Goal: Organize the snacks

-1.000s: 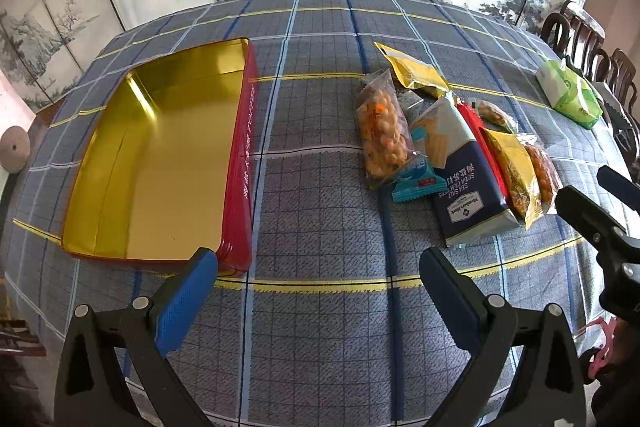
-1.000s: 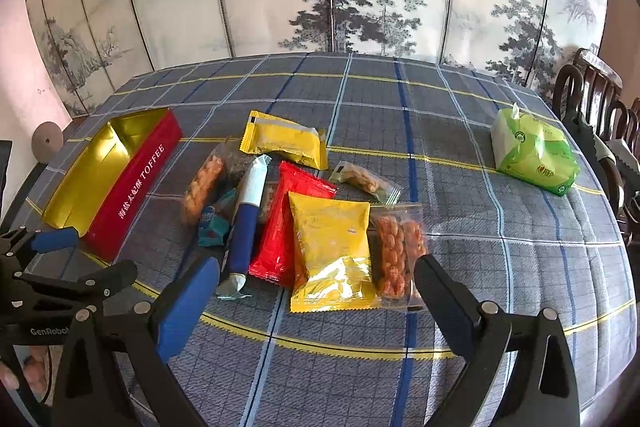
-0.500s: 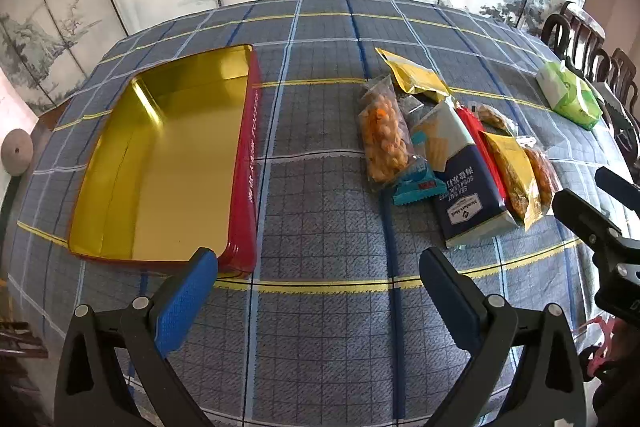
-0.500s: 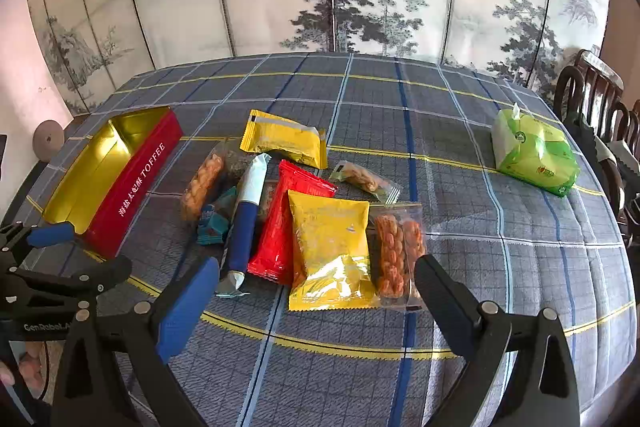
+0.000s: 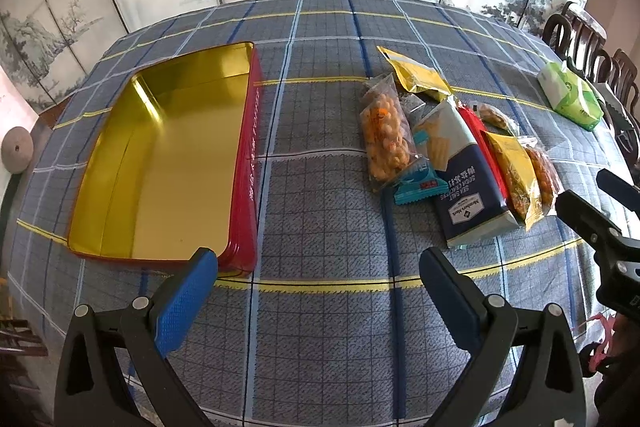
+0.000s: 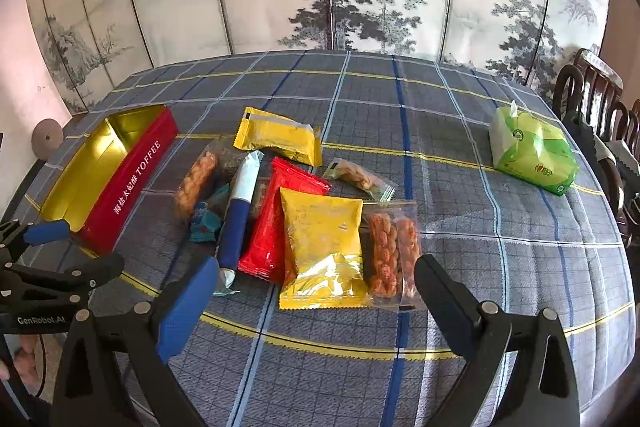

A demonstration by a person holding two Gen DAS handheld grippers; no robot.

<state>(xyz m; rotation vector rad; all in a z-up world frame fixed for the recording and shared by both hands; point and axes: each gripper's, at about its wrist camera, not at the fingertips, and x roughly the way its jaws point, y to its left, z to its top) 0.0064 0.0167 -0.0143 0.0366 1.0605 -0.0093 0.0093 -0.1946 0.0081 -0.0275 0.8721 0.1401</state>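
Tin (image 5: 168,155) left of snack packets (image 5: 460,155); tissue pack (image 6: 532,155) perhaps farthest right

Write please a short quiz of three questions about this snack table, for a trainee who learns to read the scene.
1. True or false: the red toffee tin already holds a snack.
2. Which packet lies nearest the right tongs? A) the green tissue pack B) the yellow packet C) the teal packet
3. Fill in: both the left tongs and the right tongs are ____ and hold nothing.

Key: 1 false, its gold inside is bare. 2 B. 3 open.
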